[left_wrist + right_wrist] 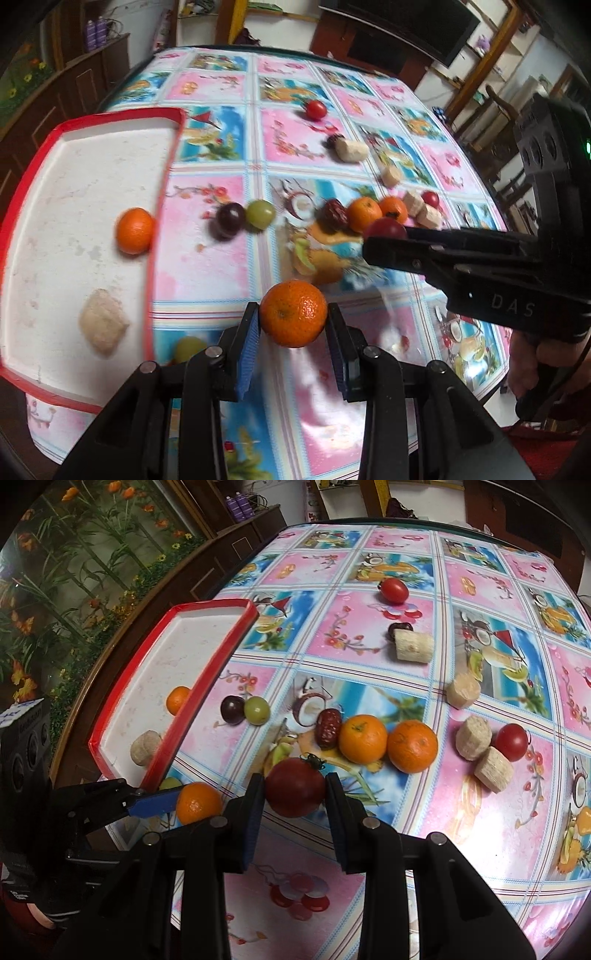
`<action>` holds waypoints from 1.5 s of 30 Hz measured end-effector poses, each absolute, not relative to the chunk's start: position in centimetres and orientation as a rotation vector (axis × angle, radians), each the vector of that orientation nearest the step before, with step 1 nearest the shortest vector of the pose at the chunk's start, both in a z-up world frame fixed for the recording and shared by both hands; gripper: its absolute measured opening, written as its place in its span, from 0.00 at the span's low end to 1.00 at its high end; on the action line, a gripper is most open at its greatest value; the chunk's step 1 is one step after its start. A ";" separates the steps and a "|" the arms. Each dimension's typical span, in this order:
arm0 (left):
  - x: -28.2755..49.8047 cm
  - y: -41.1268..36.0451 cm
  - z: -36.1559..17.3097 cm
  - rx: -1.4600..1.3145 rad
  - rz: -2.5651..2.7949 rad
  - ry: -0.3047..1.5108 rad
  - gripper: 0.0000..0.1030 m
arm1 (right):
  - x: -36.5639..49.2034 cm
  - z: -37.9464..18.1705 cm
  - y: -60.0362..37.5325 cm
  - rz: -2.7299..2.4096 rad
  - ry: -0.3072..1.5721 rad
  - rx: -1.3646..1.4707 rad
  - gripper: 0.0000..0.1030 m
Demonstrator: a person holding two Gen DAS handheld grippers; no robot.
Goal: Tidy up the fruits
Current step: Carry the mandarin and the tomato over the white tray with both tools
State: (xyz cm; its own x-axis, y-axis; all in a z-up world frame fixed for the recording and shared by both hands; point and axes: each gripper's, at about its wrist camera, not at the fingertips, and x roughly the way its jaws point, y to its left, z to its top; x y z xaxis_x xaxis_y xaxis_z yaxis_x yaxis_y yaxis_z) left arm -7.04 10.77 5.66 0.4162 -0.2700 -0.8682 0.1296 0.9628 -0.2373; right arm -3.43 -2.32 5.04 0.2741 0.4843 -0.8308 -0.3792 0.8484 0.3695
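Note:
My left gripper (293, 325) is shut on a mandarin (293, 314), held above the table just right of the red-rimmed white tray (162, 192). My right gripper (295, 801) is shut on a dark red tomato (294, 788), lifted over the patterned cloth. In the right wrist view the left gripper (177, 805) shows at the left with its mandarin (197, 803). The right gripper's fingers (406, 251) and tomato (386, 229) show in the left wrist view. Inside the tray lie a mandarin (135, 230) and a pale cut chunk (103, 325).
On the cloth lie two mandarins (364, 738), a red date (328, 727), a dark grape (232, 709), a green grape (256, 709), two red tomatoes (394, 590), several pale cut chunks (413, 645) and another green grape (188, 349) by the tray corner. A hand (535, 365) holds the right gripper.

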 end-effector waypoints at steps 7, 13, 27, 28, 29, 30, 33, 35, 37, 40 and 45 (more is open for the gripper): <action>-6.8 15.3 7.7 -0.210 -0.153 1.050 0.34 | -3.0 6.0 -0.9 0.612 1.137 0.092 0.34; -6.8 19.3 8.3 -0.247 -0.060 1.022 0.34 | -2.2 6.9 1.1 0.650 1.115 0.079 0.34; -5.7 25.3 7.0 -0.269 0.075 1.026 0.34 | 1.8 7.9 8.2 0.738 1.100 0.020 0.34; -5.7 25.5 6.8 -0.268 0.078 1.029 0.34 | 2.2 7.8 8.7 0.740 1.103 0.019 0.34; -5.7 25.6 6.7 -0.267 0.080 1.032 0.34 | 2.5 7.8 9.2 0.743 1.105 0.019 0.34; -5.7 25.8 6.5 -0.266 0.083 1.036 0.34 | 2.9 7.8 9.7 0.745 1.107 0.016 0.34; -5.7 26.4 5.9 -0.266 0.090 1.047 0.34 | 3.7 7.6 11.2 0.751 1.113 0.005 0.34; -5.7 26.9 5.6 -0.266 0.094 1.055 0.34 | 4.0 7.5 12.2 0.755 1.118 -0.007 0.34; -5.7 27.2 5.3 -0.265 0.098 1.064 0.34 | 4.4 7.1 13.2 0.758 1.126 -0.026 0.34; -5.7 27.6 5.0 -0.263 0.100 1.074 0.34 | 4.7 6.4 14.7 0.761 1.142 -0.052 0.34; -5.7 27.9 4.5 -0.266 0.097 1.082 0.34 | 5.1 5.3 16.7 0.765 1.165 -0.090 0.34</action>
